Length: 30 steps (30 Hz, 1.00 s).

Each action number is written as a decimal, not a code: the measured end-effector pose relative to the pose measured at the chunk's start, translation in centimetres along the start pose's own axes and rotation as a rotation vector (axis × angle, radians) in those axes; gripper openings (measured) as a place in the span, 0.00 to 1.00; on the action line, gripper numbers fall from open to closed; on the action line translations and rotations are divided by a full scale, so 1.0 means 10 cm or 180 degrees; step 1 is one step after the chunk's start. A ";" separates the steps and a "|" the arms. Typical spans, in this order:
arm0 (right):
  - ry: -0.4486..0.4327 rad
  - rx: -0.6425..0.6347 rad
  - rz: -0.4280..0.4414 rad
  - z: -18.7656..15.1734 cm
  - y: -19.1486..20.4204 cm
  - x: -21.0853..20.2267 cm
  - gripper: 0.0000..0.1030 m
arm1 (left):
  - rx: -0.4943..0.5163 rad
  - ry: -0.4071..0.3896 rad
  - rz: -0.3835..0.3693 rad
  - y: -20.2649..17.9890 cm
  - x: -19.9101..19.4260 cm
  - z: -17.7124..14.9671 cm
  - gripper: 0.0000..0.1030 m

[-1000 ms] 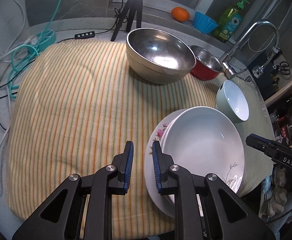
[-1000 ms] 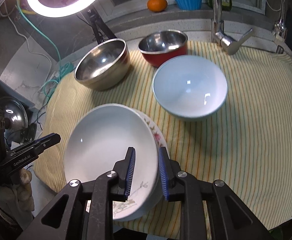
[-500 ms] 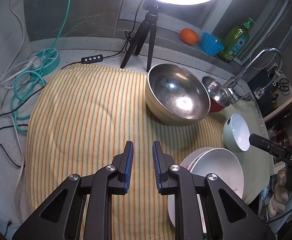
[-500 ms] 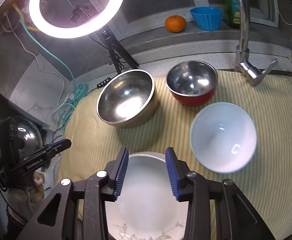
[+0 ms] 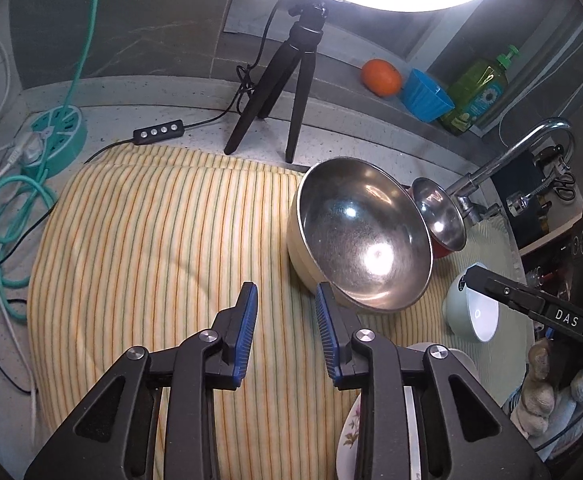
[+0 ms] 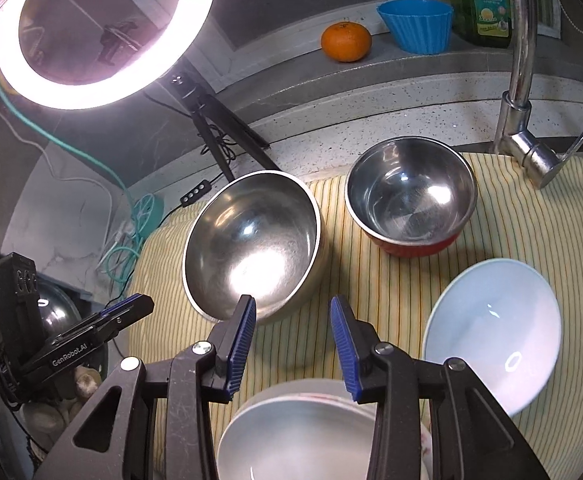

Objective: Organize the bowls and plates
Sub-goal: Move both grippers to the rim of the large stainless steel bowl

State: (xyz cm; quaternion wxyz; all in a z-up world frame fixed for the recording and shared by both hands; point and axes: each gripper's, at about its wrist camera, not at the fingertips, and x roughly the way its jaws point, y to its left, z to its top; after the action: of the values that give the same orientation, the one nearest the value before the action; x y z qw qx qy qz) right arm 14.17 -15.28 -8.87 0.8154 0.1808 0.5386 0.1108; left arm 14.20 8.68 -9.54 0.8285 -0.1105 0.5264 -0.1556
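A white deep plate [image 6: 299, 432] rests on a flowered plate [image 5: 351, 436] at the near edge of the striped cloth [image 5: 151, 260]. Behind them stand a large steel bowl [image 5: 361, 232] [image 6: 251, 248], a red bowl with a steel inside [image 6: 411, 204] [image 5: 439, 216] and a pale bowl [image 6: 491, 336] [image 5: 473, 308]. My left gripper [image 5: 286, 296] hovers over bare cloth left of the steel bowl, its jaws opening, with nothing between them. Above the plates, my right gripper [image 6: 291, 308] is open and holds nothing.
A ring light on a black tripod [image 5: 287, 80] stands behind the cloth. A faucet [image 6: 519, 120] rises at the back right. An orange [image 6: 346, 42], a blue cup [image 6: 415, 26] and a soap bottle [image 5: 475, 92] sit on the ledge. Cables and a teal socket reel [image 5: 51, 136] lie at left.
Both grippers have drawn back from the rims of the stacked plates, which now lie low in each view. Both pairs of jaws stand wider apart than before.
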 end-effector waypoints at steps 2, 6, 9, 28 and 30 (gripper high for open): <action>0.0016 0.0035 -0.0014 0.05 -0.01 0.07 0.34 | -0.0008 0.0040 -0.0041 0.00 0.07 0.06 0.28; 0.0041 0.0074 -0.0085 0.14 -0.02 0.21 0.34 | -0.0033 0.0091 -0.0078 0.01 0.19 0.18 0.28; 0.0064 0.0123 -0.0099 0.19 -0.05 0.30 0.34 | -0.0043 0.0108 -0.0093 0.00 0.26 0.24 0.28; 0.0229 0.0191 -0.0134 0.27 -0.08 0.63 0.21 | -0.0031 0.0249 -0.0123 -0.01 0.57 0.35 0.22; 0.0221 0.0175 -0.0156 0.27 -0.07 0.63 0.20 | -0.0032 0.0252 -0.0138 -0.02 0.59 0.35 0.18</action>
State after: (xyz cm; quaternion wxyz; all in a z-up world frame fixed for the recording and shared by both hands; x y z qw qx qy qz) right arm 19.15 -14.00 -13.51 0.7934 0.1860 0.5737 0.0821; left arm 19.68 6.40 -12.95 0.8029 -0.1198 0.5570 -0.1752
